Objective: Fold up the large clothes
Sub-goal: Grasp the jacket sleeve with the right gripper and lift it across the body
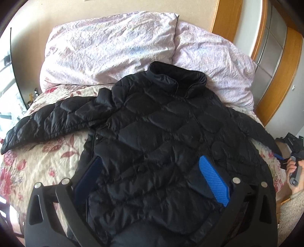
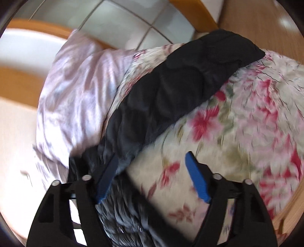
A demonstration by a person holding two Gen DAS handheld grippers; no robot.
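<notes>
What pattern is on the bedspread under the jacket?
Cream bedspread with red-pink flowers, clearest in the right wrist view.

- You are working in a home bedroom.
- A bed with a floral bedspread [image 1: 38,167] fills the scene.
- Two crumpled pale pink pillows [image 1: 106,49] lie at its head.
- Behind them stand a wooden frame [image 1: 226,17] and a tiled wall [image 2: 121,20].

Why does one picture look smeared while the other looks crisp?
Right wrist view: the flowered bedspread and pillow are streaked with motion blur. Left wrist view: sharp, the black jacket evenly daylit. Both views bulge at the edges, with dark corners.
</notes>
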